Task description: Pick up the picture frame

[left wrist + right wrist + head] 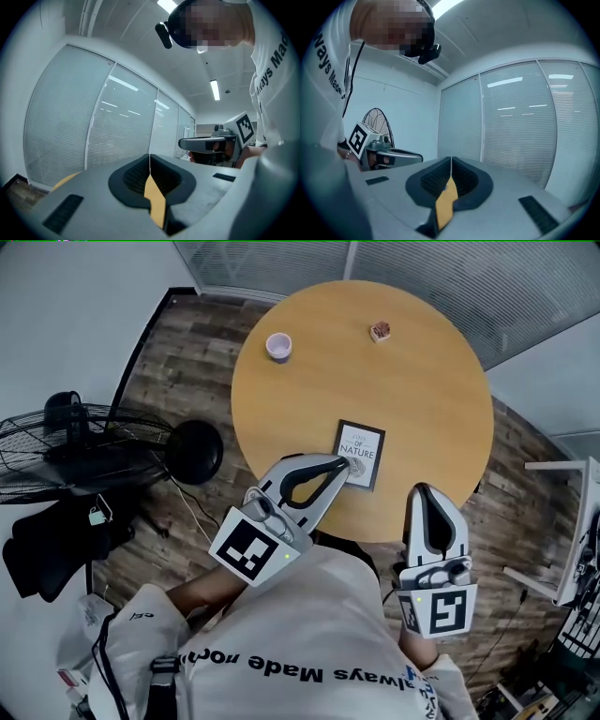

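The picture frame [361, 454], black-edged with a white print, lies flat on the round wooden table [422, 381] near its front edge. My left gripper [348, 465] is shut, and its tip overlaps the frame's near-left corner; I cannot tell whether it touches. In the left gripper view the left gripper [150, 155] has its jaws meeting with nothing between them. My right gripper [424, 489] is shut too and sits over the table's front edge, to the right of the frame. The right gripper [451, 159] shows closed, empty jaws in its own view.
A small pale cup [278, 346] and a small brown object [380, 331] stand at the table's far side. A black floor fan [56, 442] and a round black base [194, 451] are on the floor at left. A white rack [574, 521] stands at right.
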Tool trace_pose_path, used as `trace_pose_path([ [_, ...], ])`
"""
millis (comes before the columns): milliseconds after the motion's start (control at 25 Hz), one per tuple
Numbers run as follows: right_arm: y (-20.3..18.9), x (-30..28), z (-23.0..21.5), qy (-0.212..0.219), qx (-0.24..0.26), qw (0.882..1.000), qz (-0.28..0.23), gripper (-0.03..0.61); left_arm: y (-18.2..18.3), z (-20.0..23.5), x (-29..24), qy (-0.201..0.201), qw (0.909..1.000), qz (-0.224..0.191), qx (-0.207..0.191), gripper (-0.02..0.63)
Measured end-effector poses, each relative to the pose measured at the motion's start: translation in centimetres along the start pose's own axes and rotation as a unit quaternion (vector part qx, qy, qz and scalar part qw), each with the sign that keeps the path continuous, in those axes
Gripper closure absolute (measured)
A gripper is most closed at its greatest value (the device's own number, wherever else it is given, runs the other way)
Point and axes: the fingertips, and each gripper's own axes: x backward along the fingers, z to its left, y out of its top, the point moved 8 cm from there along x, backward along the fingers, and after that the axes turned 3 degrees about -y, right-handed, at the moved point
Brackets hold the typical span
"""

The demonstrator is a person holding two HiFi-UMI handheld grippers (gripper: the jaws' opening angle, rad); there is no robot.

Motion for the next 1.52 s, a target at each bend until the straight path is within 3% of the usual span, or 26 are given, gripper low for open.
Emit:
trace_pose_path([
  [760,-5.4,-1.8,-1.6,0.006,-0.025,0.999,0.047,0.543,-5.9,1.8,-1.8,0.006,0.9975,0.064,0.030,0.584],
  [920,-7.3,-2.1,-1.4,0.009,-0.040,0.997,0.061,0.543,-8.3,1.9,-2.1,0.003,0.9958,0.091,0.012,0.584],
  [1200,-9.8,-2.9,-1.7,0.003,-0.041,0.996,0.083,0.541,-12.4,2.6,-3.1,-0.003,0.9913,0.131,0.015,0.584],
  [1480,-12.9,-3.6,-1.4,-0.002,-0.051,0.992,0.117,0.524,-16.3,3.3,-3.1,0.001,0.9853,0.166,0.042,0.580],
  [1520,-13.3,-3.7,-1.4,-0.002,-0.052,0.991,0.121,0.519,-16.7,3.4,-3.2,0.000,0.9842,0.171,0.048,0.552],
])
